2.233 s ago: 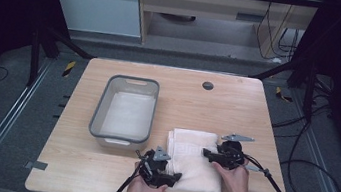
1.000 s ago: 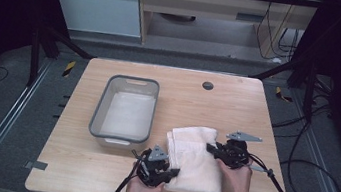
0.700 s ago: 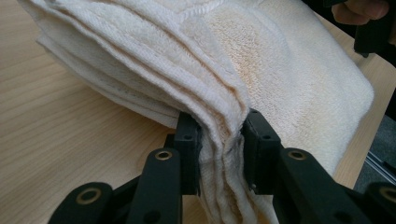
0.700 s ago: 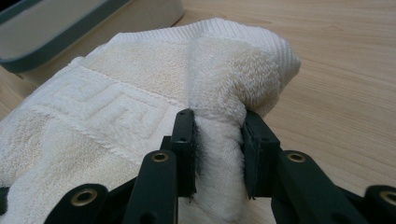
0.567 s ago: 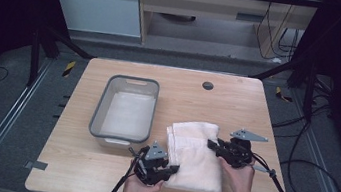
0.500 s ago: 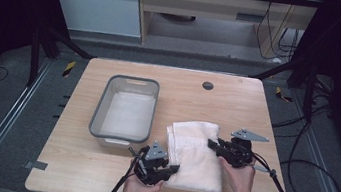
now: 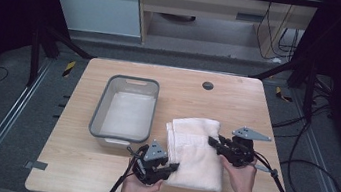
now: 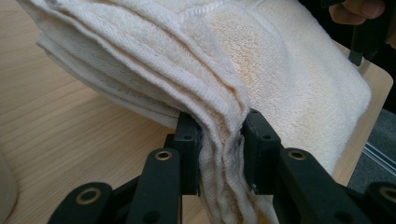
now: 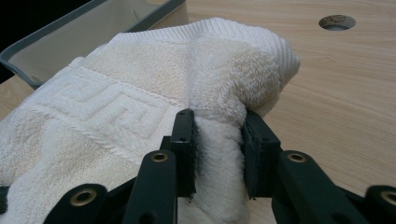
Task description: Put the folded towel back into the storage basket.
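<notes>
A folded cream towel (image 7: 194,150) lies at the front middle of the wooden table (image 7: 238,105). My left gripper (image 7: 174,167) is shut on the towel's near left edge; the layered folds (image 8: 219,140) are pinched between its black jaws. My right gripper (image 7: 212,142) is shut on the towel's right edge, with thick pile (image 9: 219,135) squeezed between its jaws. Both held edges are raised off the table, and the towel (image 9: 140,93) sags between them.
A grey plastic tub (image 7: 126,110) stands left of the towel, empty, and shows again as the tub (image 9: 70,42) behind the towel. A round cable hole (image 7: 208,85) sits in the far table top. Cables trail from both grippers toward the front edge.
Both grippers have risen a little with the towel's edges held, so the towel has lifted and bunched slightly narrower. The tub has not moved.
</notes>
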Demonstrator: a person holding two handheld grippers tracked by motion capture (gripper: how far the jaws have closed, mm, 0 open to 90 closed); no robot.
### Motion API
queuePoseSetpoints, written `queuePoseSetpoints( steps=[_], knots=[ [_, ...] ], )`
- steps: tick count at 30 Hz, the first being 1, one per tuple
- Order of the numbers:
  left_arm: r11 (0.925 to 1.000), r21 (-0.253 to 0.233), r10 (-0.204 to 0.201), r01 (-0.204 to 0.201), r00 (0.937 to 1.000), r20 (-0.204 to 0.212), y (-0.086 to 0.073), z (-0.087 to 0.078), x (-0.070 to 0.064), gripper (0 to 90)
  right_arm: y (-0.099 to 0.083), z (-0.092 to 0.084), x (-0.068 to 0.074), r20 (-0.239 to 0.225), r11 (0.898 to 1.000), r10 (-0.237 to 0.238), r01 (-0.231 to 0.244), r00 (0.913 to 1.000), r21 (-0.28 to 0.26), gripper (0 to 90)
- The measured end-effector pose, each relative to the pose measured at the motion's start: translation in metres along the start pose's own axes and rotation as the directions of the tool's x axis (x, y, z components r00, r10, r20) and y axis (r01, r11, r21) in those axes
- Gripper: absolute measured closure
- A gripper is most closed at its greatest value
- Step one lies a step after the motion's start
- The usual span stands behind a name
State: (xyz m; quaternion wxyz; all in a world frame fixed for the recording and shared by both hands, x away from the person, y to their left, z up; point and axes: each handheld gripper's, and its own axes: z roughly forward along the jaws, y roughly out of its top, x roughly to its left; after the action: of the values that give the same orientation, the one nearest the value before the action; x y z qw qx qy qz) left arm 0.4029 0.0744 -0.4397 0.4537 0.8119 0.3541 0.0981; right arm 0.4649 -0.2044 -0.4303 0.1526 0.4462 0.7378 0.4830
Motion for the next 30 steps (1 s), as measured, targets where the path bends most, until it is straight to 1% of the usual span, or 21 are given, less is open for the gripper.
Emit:
queuePoseSetpoints(
  steps=[5, 6, 11, 13, 16, 21, 26, 30],
  knots=[
    [0.9999, -0.013, 0.002, -0.002, 1.0000, -0.003, 0.003, -0.005, 0.002, 69.6, 0.006, -0.002, 0.006, 0.014, 1.000, -0.026, 0.026, 0.9996, -0.010, 69.4],
    [0.9999, -0.015, 0.005, -0.005, 1.0000, -0.004, 0.004, -0.006, 0.002, 69.6, 0.008, -0.003, 0.006, 0.009, 1.000, -0.023, 0.023, 0.9997, -0.020, 69.3],
    [0.9996, -0.026, 0.011, -0.011, 0.9999, -0.005, 0.008, -0.010, 0.001, 69.7, 0.011, -0.005, 0.005, -0.003, 0.999, -0.009, 0.009, 1.0000, -0.031, 69.3],
    [0.9995, -0.029, 0.015, -0.016, 0.9998, -0.011, 0.009, -0.011, 0.002, 69.6, 0.013, -0.005, 0.007, 0.006, 0.999, -0.025, 0.025, 0.9997, -0.030, 69.4],
    [0.9992, -0.037, 0.014, -0.015, 0.9998, -0.012, 0.011, -0.015, 0.003, 69.6, 0.016, -0.005, 0.010, 0.010, 0.999, -0.033, 0.034, 0.9994, -0.035, 69.3],
    [0.9988, -0.043, 0.025, -0.026, 0.9996, -0.016, 0.016, -0.020, 0.005, 69.6, 0.022, -0.007, 0.012, 0.005, 0.998, -0.037, 0.037, 0.9993, -0.043, 69.3],
    [0.9982, -0.052, 0.030, -0.030, 0.9994, -0.016, 0.021, -0.026, 0.008, 69.6, 0.029, -0.008, 0.016, 0.011, 0.997, -0.046, 0.046, 0.9989, -0.057, 69.3],
    [0.9975, -0.060, 0.036, -0.037, 0.9992, -0.021, 0.026, -0.030, 0.010, 69.6, 0.035, -0.009, 0.018, 0.008, 0.997, -0.042, 0.043, 0.9991, -0.070, 69.3]
  ],
)
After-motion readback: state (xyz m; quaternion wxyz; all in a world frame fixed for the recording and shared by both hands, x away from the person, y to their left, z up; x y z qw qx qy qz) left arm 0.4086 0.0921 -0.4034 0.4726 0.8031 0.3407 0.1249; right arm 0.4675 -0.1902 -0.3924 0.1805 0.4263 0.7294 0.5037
